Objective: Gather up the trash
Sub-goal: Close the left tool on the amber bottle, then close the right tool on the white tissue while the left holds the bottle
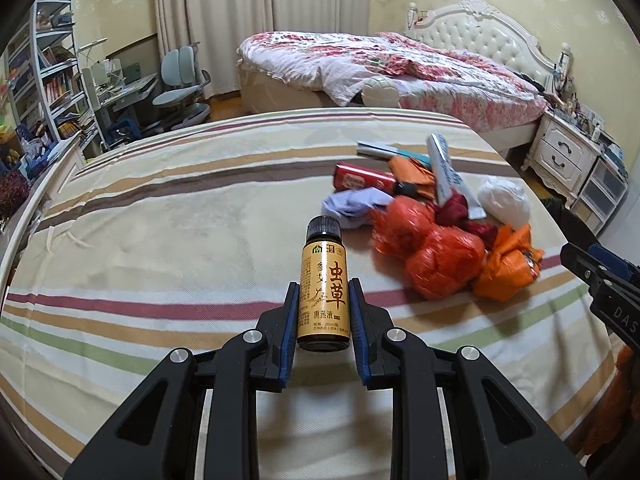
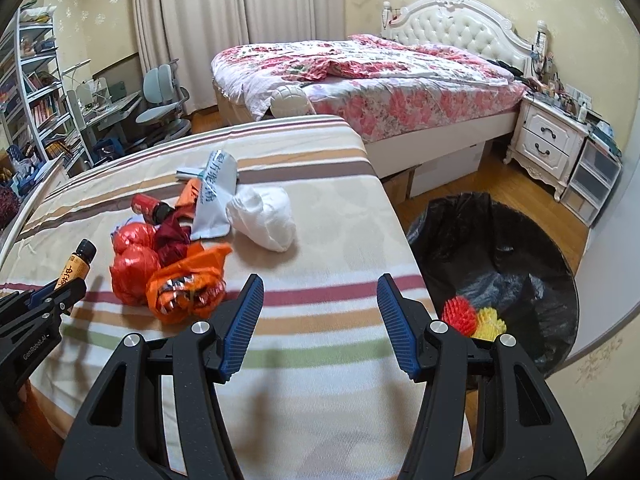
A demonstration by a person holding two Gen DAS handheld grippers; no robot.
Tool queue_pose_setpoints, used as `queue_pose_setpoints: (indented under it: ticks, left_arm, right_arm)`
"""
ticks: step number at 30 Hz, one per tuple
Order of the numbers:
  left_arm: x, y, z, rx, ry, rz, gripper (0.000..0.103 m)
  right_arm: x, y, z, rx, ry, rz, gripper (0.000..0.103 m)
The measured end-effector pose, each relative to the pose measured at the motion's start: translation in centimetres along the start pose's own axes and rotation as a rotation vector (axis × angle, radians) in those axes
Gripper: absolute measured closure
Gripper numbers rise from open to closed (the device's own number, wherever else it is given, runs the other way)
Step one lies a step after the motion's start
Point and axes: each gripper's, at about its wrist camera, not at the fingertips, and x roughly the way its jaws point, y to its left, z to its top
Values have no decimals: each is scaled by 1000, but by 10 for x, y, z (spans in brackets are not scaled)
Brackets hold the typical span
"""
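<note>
Small brown bottle with a black cap and gold label, pinched between the blue pads of the left gripper, held up above the striped bed, cap pointing away from the camera. In the right wrist view the same bottle pokes out at the left edge, tilted, clamped in that gripper.

Just right of the bottle lies the trash pile, toward the bed's right side: a crumpled red-orange plastic bag, an orange wrapper touching it nearest the front edge, a dark red scrap, a lilac crumple, a red can lying on its side, a white-and-blue packet and a white wad closest to the right edge.

The right gripper hangs over the front right part of the bed, fingers spread wide, nothing between them.

Off the bed's right edge, on the wooden floor, sits a bin lined with a black bag; a red foam net and a yellow one lie inside.
</note>
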Motion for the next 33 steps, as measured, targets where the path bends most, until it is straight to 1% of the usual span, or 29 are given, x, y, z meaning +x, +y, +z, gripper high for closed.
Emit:
queue_pose_setpoints:
  ticks: [6,11,18,26,27,29,30,33]
  left_arm:
    - [5,15,18,-25,-23,26,78]
    - [11,21,28,-27,-33,44,78]
    - [19,29,32,-35,-25,43,78]
    - [25,37,33,-55,-13,50,78]
    - [25,38,33,-57,-13,50,78]
    - [25,40,33,-60,-13,50,78]
    - [24,39,33,-62,-14,48,78]
    - [22,38,32,-64,-17,40,78]
  right_arm:
    - [10,5,20,-13,-3,16,45]
    - [20,12,32,-22,11,37,45]
    - [35,23,41,-47,33,52,45]
    - [55,30,44,-56,76,62,45]
    - [56,30,44,-54,81,66,47]
    - [57,31,44,-53,84,78,55]
    - [57,32,44,-56,85,87,63]
    - [53,34,43,-61,81,90,68]
